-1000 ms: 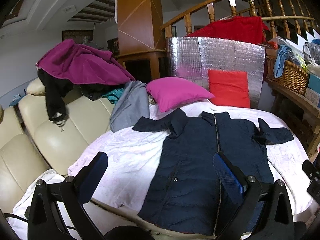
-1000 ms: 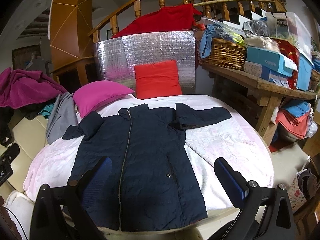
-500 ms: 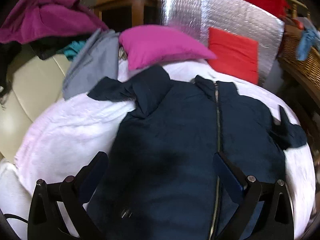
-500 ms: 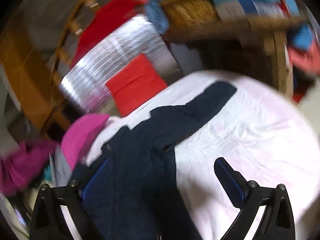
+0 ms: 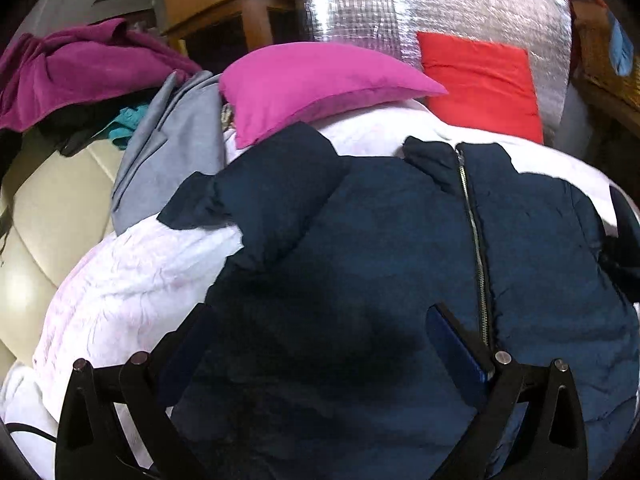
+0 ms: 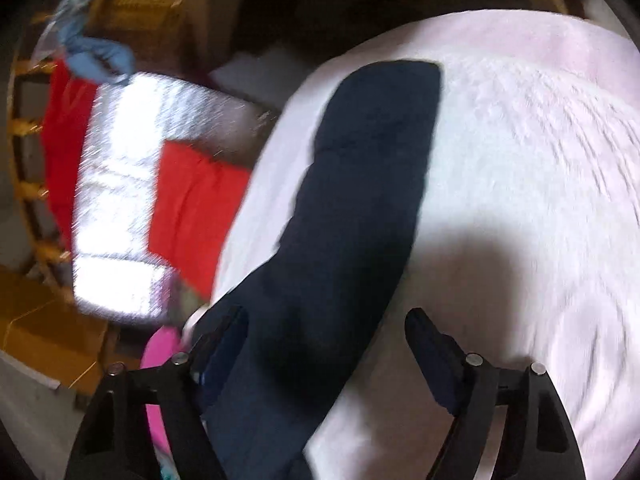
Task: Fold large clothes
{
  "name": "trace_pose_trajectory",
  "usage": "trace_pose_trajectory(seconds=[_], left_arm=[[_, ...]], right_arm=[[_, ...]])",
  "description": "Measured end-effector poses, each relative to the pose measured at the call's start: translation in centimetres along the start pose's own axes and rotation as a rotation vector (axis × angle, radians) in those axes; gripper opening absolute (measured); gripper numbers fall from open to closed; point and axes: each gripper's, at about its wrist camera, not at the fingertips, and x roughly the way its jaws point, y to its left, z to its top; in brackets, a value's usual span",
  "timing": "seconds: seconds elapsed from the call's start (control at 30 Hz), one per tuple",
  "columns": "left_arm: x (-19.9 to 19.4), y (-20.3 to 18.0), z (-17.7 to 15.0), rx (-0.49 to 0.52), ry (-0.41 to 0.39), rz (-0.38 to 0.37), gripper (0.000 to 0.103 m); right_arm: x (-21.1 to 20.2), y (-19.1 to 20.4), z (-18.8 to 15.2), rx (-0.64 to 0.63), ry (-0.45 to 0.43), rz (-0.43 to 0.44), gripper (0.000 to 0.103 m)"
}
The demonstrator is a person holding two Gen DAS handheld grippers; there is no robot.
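Spread flat, zip-side up, across a round surface (image 5: pixel 132 280) draped in pale pink-white quilted cloth: a dark navy padded jacket (image 5: pixel 360 240) with a silver zipper (image 5: pixel 474 240), filling the centre of the left wrist view, laid open so the sleeves can be folded in first, by the look of it. At lower centre of that view, the left gripper (image 5: pixel 316 344) poised over the jacket's chest, jaws released and spread wide, nothing pinched between them. Toward the middle left, one navy sleeve (image 5: pixel 224 204) crumpled outward onto the cloth. In the right wrist view, much blurred, the other navy sleeve (image 6: pixel 368 184) stretched straight from lower left to upper centre, and the right gripper (image 6: pixel 326 340) straddling its shoulder end, jaws closing with the sleeve between them but not yet pressing on it; probably about to pinch it for the first fold. Around the surface, left to right in the left wrist view: a cream leather sofa (image 5: pixel 44 220) heaped with a magenta garment (image 5: pixel 80 64) and a grey one (image 5: pixel 176 148), a bright pink cushion (image 5: pixel 312 84), a silver foil panel (image 5: pixel 460 4) backing a red cushion (image 5: pixel 484 80), and a wicker basket (image 5: pixel 600 56) at the far right edge.
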Motion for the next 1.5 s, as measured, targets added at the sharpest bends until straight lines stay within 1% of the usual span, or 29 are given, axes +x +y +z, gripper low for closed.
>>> trace_pose_trajectory(seconds=[0.03, 0.07, 0.1, 0.13, 0.17, 0.23, 0.27, 0.33, 0.4, 0.5, 0.57, 0.6, 0.67, 0.77, 0.8, 0.87, 0.9, 0.93, 0.97, 1.0, 1.03, 1.07, 1.13, 1.2, 1.27, 1.3, 1.4, 1.43, 1.5], left_arm=[[0.1, -0.2, -0.1, 0.015, -0.003, 0.005, 0.103], [0.2, -0.4, -0.1, 0.026, -0.006, 0.01, 0.103], [0.2, -0.5, -0.1, 0.035, -0.007, 0.012, 0.103], [0.4, -0.5, 0.0, 0.04, -0.008, 0.013, 0.103], [0.4, -0.5, 0.0, 0.044, -0.009, 0.018, 0.103], [0.5, -0.2, 0.3, 0.034, -0.012, 0.028, 0.103], [0.5, 0.1, 0.5, 0.022, -0.012, 0.029, 0.103], [0.5, 0.9, 0.9, -0.017, -0.016, 0.026, 0.103], [0.3, 1.8, 1.3, -0.054, -0.025, 0.028, 0.103], [0.0, 3.0, 1.6, -0.087, -0.036, 0.042, 0.103], [-0.3, 4.1, 1.7, -0.117, -0.04, 0.046, 0.103], [-0.4, 4.6, 1.7, -0.131, -0.04, 0.047, 0.103], [-0.6, 5.9, 1.7, -0.167, -0.04, 0.05, 0.103], [-0.5, 7.6, 1.7, -0.207, -0.038, 0.067, 0.103], [-0.4, 8.1, 1.7, -0.22, -0.036, 0.069, 0.103], [-0.3, 8.8, 1.6, -0.238, -0.031, 0.07, 0.103], [-0.1, 9.2, 1.6, -0.247, -0.024, 0.068, 0.103], [0.0, 9.4, 1.5, -0.248, -0.021, 0.067, 0.103], [0.0, 9.6, 1.4, -0.247, -0.019, 0.068, 0.103], [0.1, 9.7, 1.3, -0.242, -0.016, 0.066, 0.103], [0.2, 9.8, 1.3, -0.234, -0.014, 0.061, 0.103], [0.2, 9.8, 1.3, -0.225, -0.013, 0.055, 0.103], [0.2, 9.7, 1.3, -0.209, -0.016, 0.034, 0.103], [0.0, 9.2, 1.4, -0.198, -0.026, 0.005, 0.103], [-0.2, 8.5, 1.6, -0.189, -0.033, -0.032, 0.103], [-0.3, 7.6, 1.6, -0.172, -0.035, -0.067, 0.103], [-0.8, 4.7, 1.8, -0.109, -0.049, -0.153, 0.103], [-0.9, 3.9, 1.8, -0.091, -0.053, -0.176, 0.103], [-1.2, 1.3, 1.9, -0.043, -0.059, -0.256, 0.103]], right_arm=[[0.2, 0.0, 0.3, 0.004, -0.029, -0.007, 0.071], [0.4, 0.3, 0.5, -0.009, -0.05, -0.016, 0.06], [1.1, 0.7, 0.7, -0.029, -0.043, -0.033, 0.054], [1.5, 0.7, 0.5, -0.043, -0.034, -0.042, 0.034], [2.2, 0.5, 0.3, -0.048, -0.02, -0.041, 0.018], [2.1, 1.0, 0.0, -0.041, -0.048, -0.032, 0.015], [1.6, 2.2, -0.3, -0.072, -0.063, -0.02, 0.012], [0.3, 5.1, -1.1, -0.15, -0.089, 0.028, 0.012], [-1.5, 8.5, -2.7, -0.23, -0.103, 0.1, 0.012], [-4.0, 14.0, -7.0, -0.366, -0.08, 0.222, 0.012], [-5.3, 17.5, -11.3, -0.471, -0.033, 0.299, 0.012], [-5.5, 18.5, -12.9, -0.5, -0.011, 0.32, 0.012], [-5.4, 20.4, -17.0, -0.552, 0.071, 0.37, 0.011], [-4.1, 21.7, -24.3, -0.63, 0.211, 0.379, 0.012], [-3.4, 21.7, -25.9, -0.647, 0.239, 0.372, 0.013], [-1.2, 20.8, -29.3, -0.623, 0.328, 0.33, 0.017], [0.1, 20.3, -30.3, -0.597, 0.375, 0.312, 0.021], [1.7, 19.8, -31.0, -0.573, 0.428, 0.291, 0.037], [3.2, 18.6, -32.2, -0.541, 0.502, 0.259, 0.057], [4.0, 17.8, -32.5, -0.516, 0.538, 0.232, 0.062], [4.4, 16.9, -32.7, -0.48, 0.574, 0.203, 0.064], [4.1, 16.1, -32.7, -0.455, 0.591, 0.2, 0.064], [3.0, 16.3, -31.4, -0.439, 0.598, 0.232, 0.064], [0.5, 16.6, -29.6, -0.454, 0.574, 0.281, 0.065], [-2.5, 16.4, -26.7, -0.457, 0.486, 0.325, 0.065], [-3.7, 16.0, -25.7, -0.458, 0.439, 0.323, 0.065], [-5.5, 13.9, -20.9, -0.44, 0.221, 0.23, 0.065], [-5.4, 12.7, -19.2, -0.42, 0.172, 0.188, 0.065], [-4.5, 10.9, -17.3, -0.374, 0.138, 0.122, 0.065]])
